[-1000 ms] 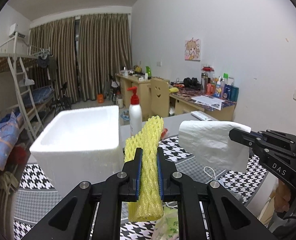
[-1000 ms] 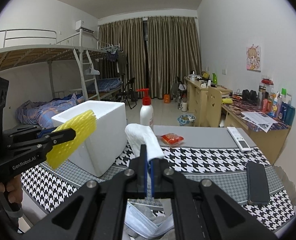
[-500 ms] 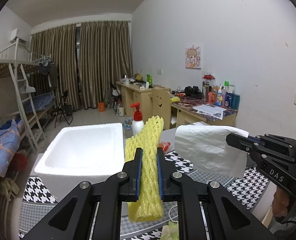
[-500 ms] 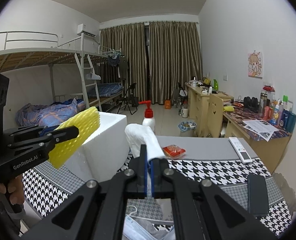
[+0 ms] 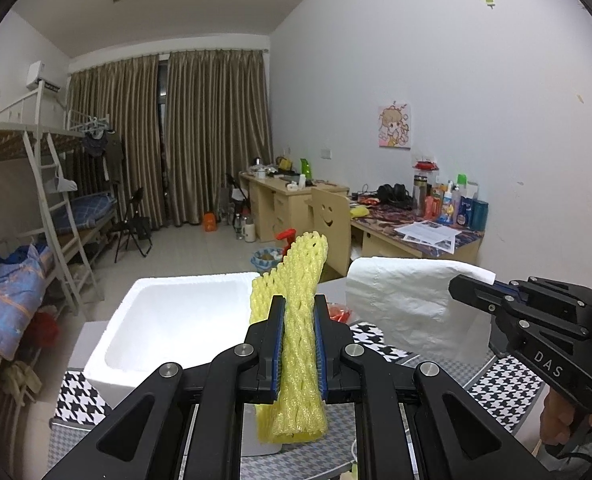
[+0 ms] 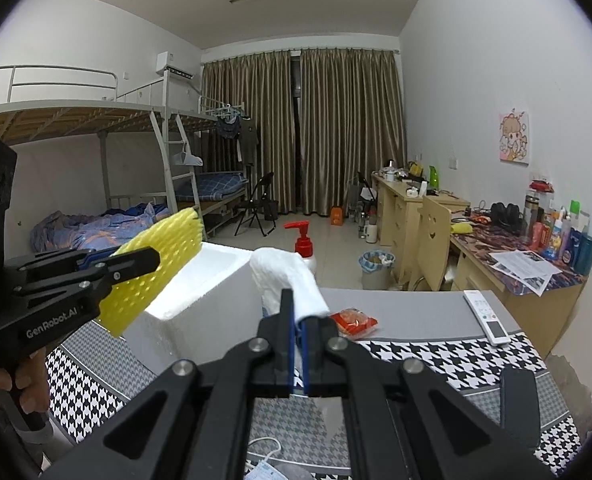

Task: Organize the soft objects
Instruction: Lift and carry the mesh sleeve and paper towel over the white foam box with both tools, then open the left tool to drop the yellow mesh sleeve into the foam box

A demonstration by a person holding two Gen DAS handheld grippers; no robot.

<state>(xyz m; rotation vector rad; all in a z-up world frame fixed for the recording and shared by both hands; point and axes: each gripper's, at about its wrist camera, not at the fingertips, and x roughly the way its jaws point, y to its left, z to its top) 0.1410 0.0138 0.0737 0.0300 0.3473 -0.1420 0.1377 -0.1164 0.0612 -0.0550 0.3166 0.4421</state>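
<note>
My left gripper (image 5: 299,344) is shut on a yellow foam net sleeve (image 5: 301,308) and holds it upright in the air, near the right rim of an open white foam box (image 5: 168,320). My right gripper (image 6: 299,340) is shut on a white paper towel (image 6: 288,276), held above the table to the right of the box (image 6: 200,300). In the right wrist view the left gripper (image 6: 136,260) with the sleeve (image 6: 156,264) is at the left. In the left wrist view the right gripper (image 5: 471,286) with the towel (image 5: 407,304) is at the right.
A houndstooth cloth (image 6: 435,352) covers the table. On it are a red-capped pump bottle (image 6: 304,246), a red snack packet (image 6: 353,320), a white remote (image 6: 487,316), a black phone (image 6: 519,404) and a face mask (image 6: 264,468). Desks and a bunk bed stand behind.
Both grippers have risen with their objects still held. The foam box now shows from above, its inside visible, and the table sits lower in both views.
</note>
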